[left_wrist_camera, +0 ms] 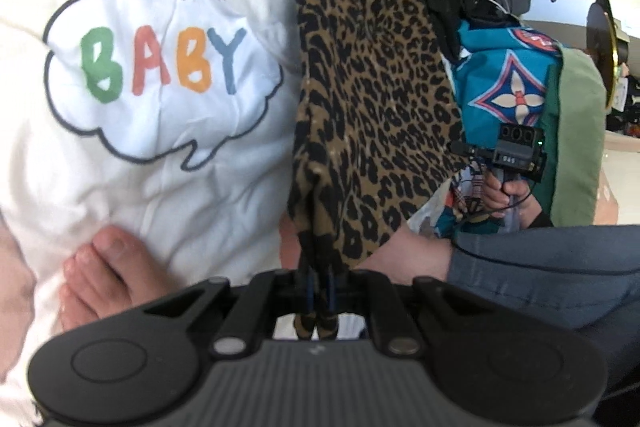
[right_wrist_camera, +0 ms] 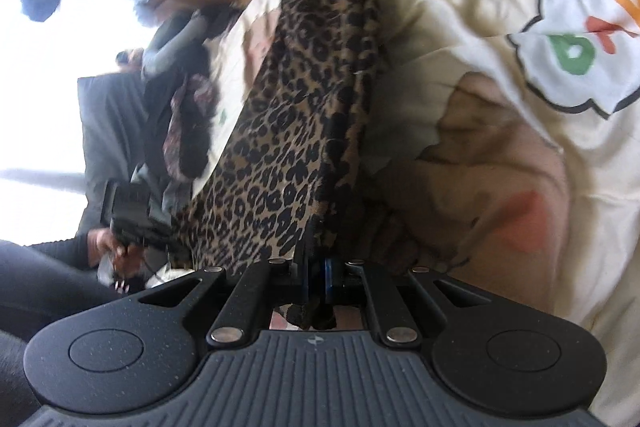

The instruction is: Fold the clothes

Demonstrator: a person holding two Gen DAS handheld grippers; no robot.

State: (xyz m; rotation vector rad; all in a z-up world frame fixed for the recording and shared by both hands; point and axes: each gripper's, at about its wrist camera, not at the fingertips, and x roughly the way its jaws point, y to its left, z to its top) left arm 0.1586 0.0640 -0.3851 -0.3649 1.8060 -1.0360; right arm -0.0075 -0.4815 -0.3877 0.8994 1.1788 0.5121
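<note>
White BABY quilt (left_wrist_camera: 160,155) lying underneath everything. Leopard cloth (left_wrist_camera: 360,99) hanging off quilt, stretching lengthwise between both tongs. Left gripper (left_wrist_camera: 318,291) pinching one end shut, right gripper (right_wrist_camera: 318,279) clamping other end, so both equally near; next fold probably bringing ends together.

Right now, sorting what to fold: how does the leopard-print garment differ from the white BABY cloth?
The leopard-print garment is patterned tan and black; the white BABY cloth is plain with coloured letters. The garment hangs pinched in both grippers; the cloth lies spread underneath.
</note>
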